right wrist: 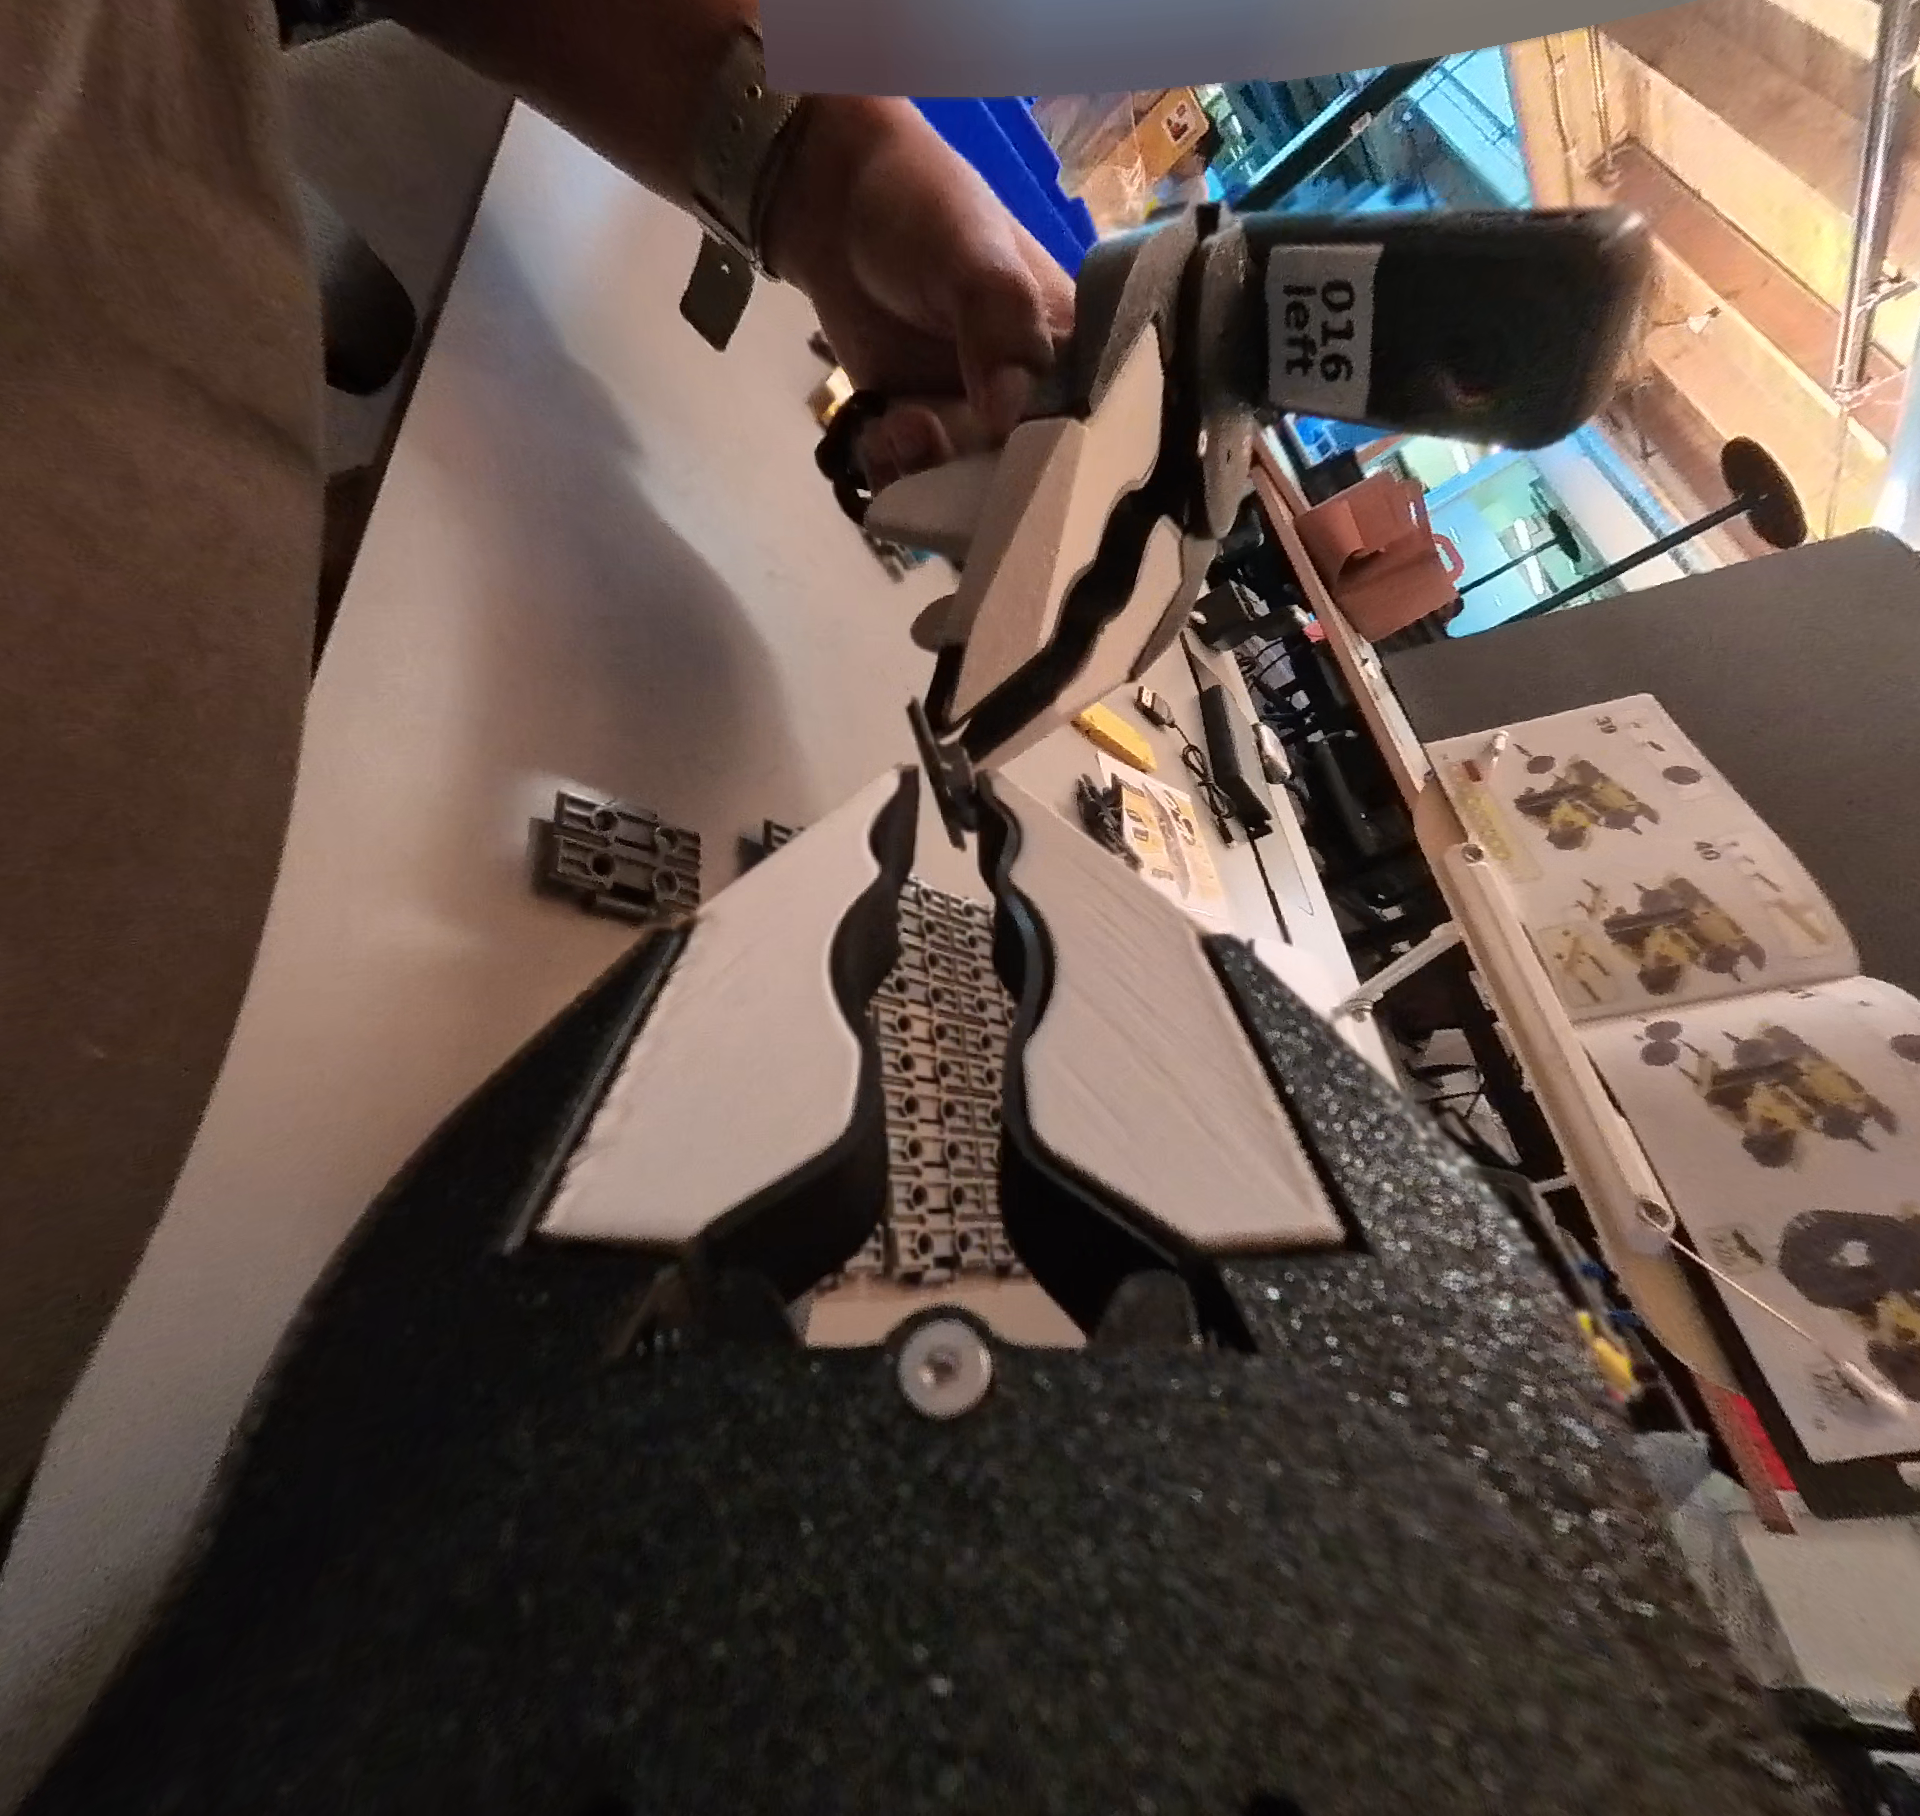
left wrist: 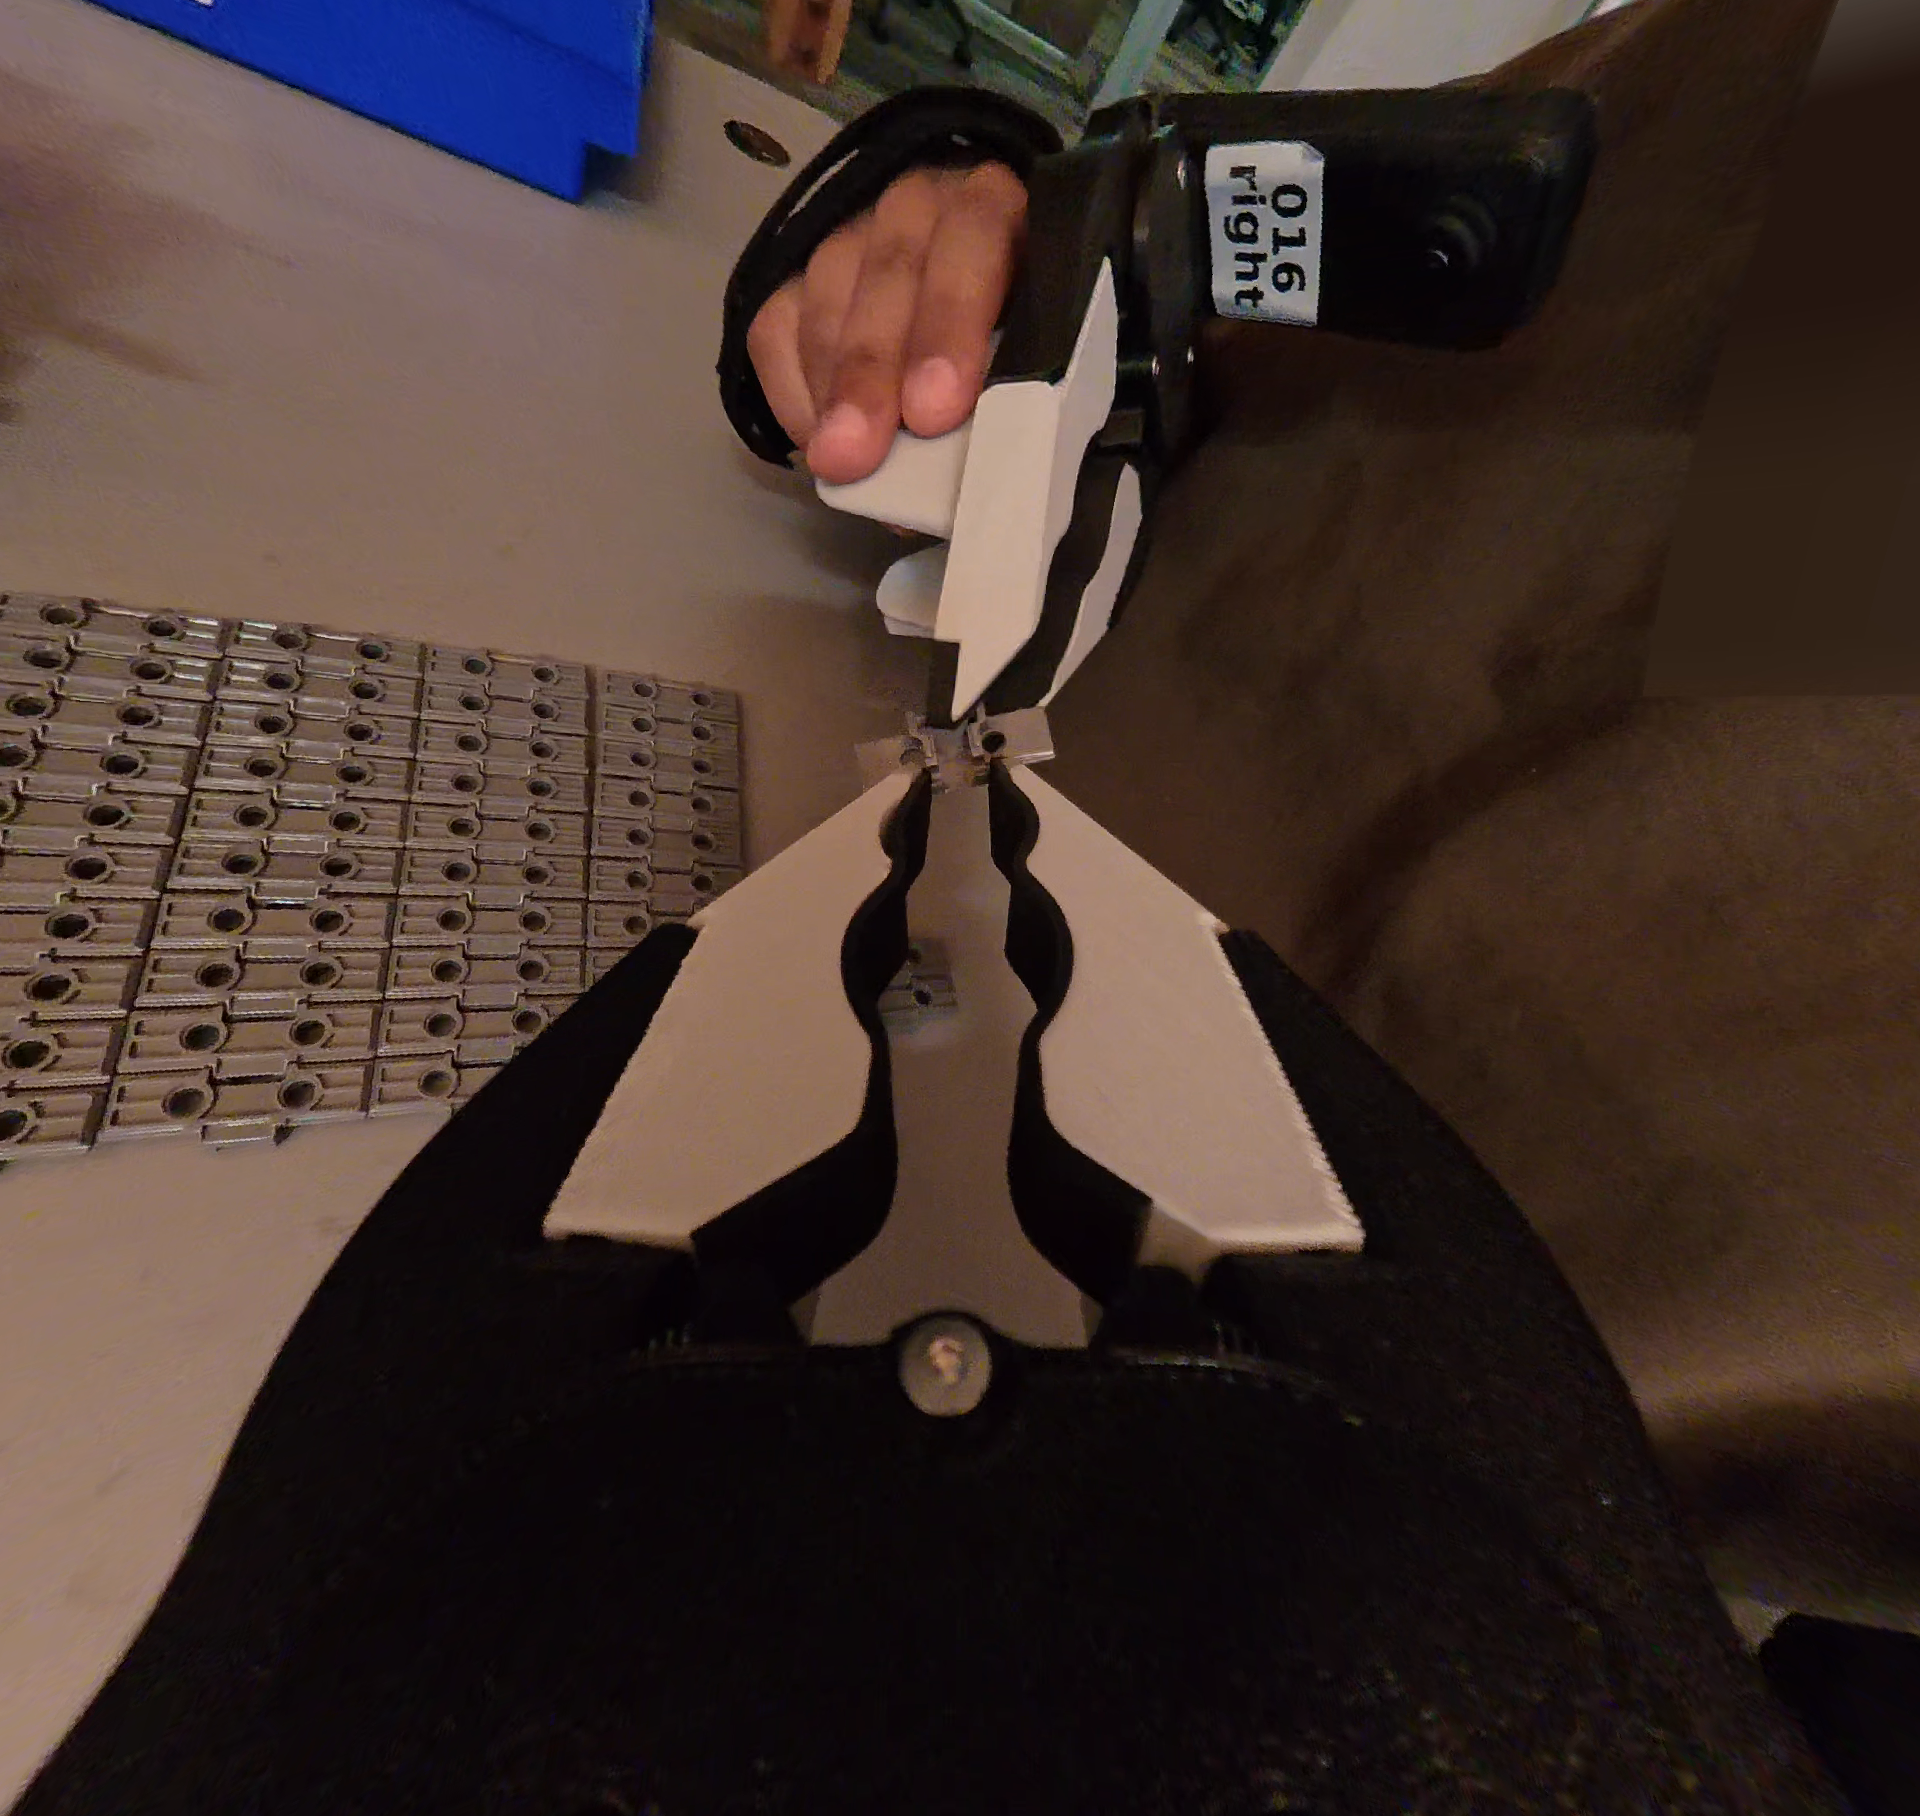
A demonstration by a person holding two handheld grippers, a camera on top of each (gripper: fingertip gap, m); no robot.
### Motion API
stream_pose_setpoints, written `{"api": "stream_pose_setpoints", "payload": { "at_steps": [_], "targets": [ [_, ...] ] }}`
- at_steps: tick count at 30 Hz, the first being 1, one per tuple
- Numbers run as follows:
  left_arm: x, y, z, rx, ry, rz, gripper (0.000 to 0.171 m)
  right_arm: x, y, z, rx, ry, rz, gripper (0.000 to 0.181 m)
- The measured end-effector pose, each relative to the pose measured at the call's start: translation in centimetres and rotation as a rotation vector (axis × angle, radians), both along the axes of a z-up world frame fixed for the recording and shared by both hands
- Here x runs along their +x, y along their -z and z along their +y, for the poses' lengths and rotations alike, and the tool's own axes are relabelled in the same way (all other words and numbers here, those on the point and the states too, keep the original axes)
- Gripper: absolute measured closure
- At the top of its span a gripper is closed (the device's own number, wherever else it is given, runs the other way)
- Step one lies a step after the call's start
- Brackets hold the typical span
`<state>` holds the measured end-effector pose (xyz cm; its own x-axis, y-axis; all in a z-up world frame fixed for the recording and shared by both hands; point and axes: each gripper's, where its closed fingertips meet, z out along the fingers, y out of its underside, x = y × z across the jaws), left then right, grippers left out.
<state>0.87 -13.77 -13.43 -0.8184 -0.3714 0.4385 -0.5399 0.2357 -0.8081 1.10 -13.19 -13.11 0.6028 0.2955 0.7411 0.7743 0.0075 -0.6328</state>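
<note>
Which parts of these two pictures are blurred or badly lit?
Left wrist view: dim, warm light; the blue bin and far table are smeared. Right wrist view: brighter; the open booklet is soft, straight edges bend near the borders.

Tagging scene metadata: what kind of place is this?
Probably a workshop or lab bench for building-brick assembly. A white table carries a sheet of joined grey bricks; an open picture instruction booklet lies alongside, and a blue bin sits behind. Both grippers pinch one small grey piece.
</note>
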Motion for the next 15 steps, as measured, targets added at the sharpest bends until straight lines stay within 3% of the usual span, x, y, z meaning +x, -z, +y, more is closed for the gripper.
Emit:
{"api": "stream_pose_setpoints", "payload": {
  "at_steps": [5, 8, 12, 15],
  "targets": [
    [0.0, 0.4, -0.2, -0.008, -0.01, 0.023, 0.16, 0.0, 1.1, -0.5, -0.092, 0.026, 0.086, 0.175],
    [0.1, 0.6, -0.2, 0.018, -0.071, -0.012, 0.135, 0.4, 2.6, -1.0, -0.248, 0.091, 0.278, 0.174],
    [-1.1, 2.4, -0.3, 0.091, -0.131, -0.05, 0.129, 0.2, 5.1, -2.5, -0.589, 0.143, 0.752, 0.175],
    [-1.6, 4.1, -0.3, 0.169, -0.202, -0.097, 0.126, -0.8, 4.8, -2.9, -0.812, 0.117, 1.304, 0.175]
  ]
}}
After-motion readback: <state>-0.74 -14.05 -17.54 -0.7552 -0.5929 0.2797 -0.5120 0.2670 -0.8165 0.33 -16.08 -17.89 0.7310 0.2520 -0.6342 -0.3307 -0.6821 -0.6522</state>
